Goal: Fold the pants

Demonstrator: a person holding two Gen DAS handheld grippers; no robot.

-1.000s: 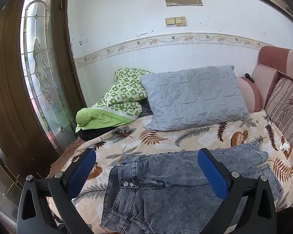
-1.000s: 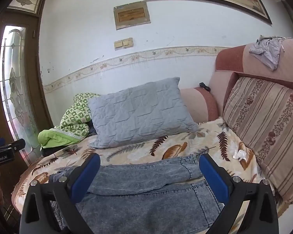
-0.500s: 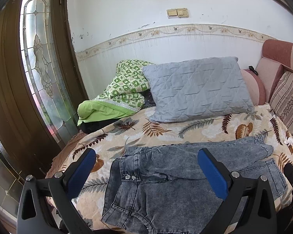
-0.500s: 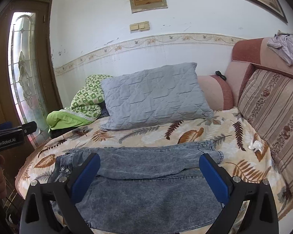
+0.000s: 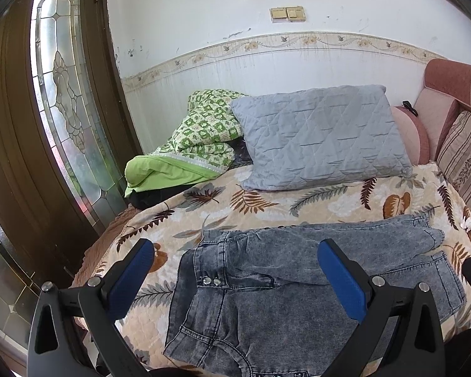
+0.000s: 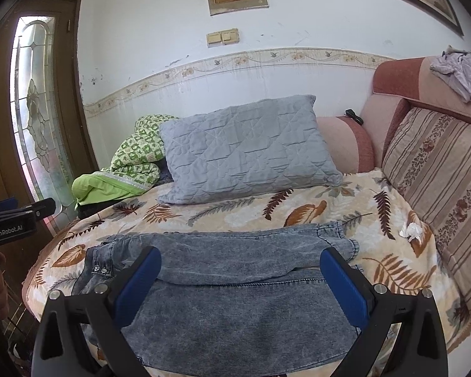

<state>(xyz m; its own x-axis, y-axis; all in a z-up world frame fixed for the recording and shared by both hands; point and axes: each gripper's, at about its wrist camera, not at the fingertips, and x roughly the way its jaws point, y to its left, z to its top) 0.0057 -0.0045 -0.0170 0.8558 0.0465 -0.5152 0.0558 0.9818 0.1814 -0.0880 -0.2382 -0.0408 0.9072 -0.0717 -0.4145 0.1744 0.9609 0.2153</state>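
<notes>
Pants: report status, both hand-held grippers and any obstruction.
Left hand-held gripper open, empty. Right hand-held gripper open, empty. Pants flat on bedspread, legs overlapping. Grey pillow behind, clear of pants.

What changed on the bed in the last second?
Both views now take in more of the bed and less of the upper wall. Nothing was picked up or let go: the left gripper and right gripper stay open and empty. The jeans and pillow lie as before.

- We see a white wall with a floral border — daylight through the leaded-glass door.
- A leaf-print bed, grey pillow, striped cushion.
</notes>
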